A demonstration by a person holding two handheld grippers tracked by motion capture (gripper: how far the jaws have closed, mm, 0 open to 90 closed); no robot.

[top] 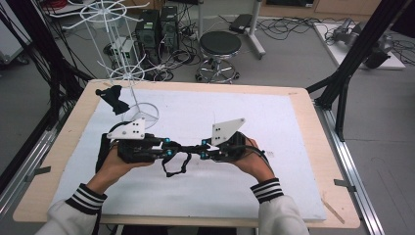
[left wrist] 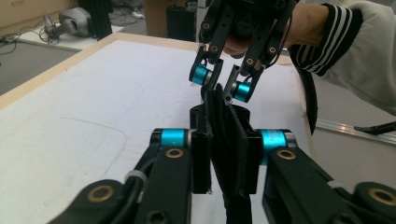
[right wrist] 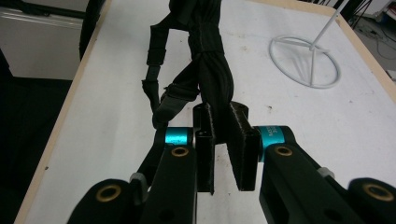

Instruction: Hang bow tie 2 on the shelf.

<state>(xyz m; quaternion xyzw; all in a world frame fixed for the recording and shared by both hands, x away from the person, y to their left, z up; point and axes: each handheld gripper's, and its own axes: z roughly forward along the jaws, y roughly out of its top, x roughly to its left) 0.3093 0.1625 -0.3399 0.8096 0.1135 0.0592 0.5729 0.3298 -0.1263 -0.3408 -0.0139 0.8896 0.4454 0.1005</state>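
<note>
Here both tongs, left [left wrist: 225, 163] and right [right wrist: 227, 154], clamp the black strap [right wrist: 208, 70]; right gripper view shows its dangling loop.

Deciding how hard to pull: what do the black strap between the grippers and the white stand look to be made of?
The black strap looks like soft woven fabric, matte: it folds, bunches and shows a stitched seam; a glossier buckle-like piece hangs off it. The white stand looks like thin painted wire, probably metal: slim rods, ring base, even white coat.

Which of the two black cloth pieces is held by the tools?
The strappy black piece stretched between the left tool and right tool, above the mat. The other black piece hangs on the white rack, untouched.
</note>
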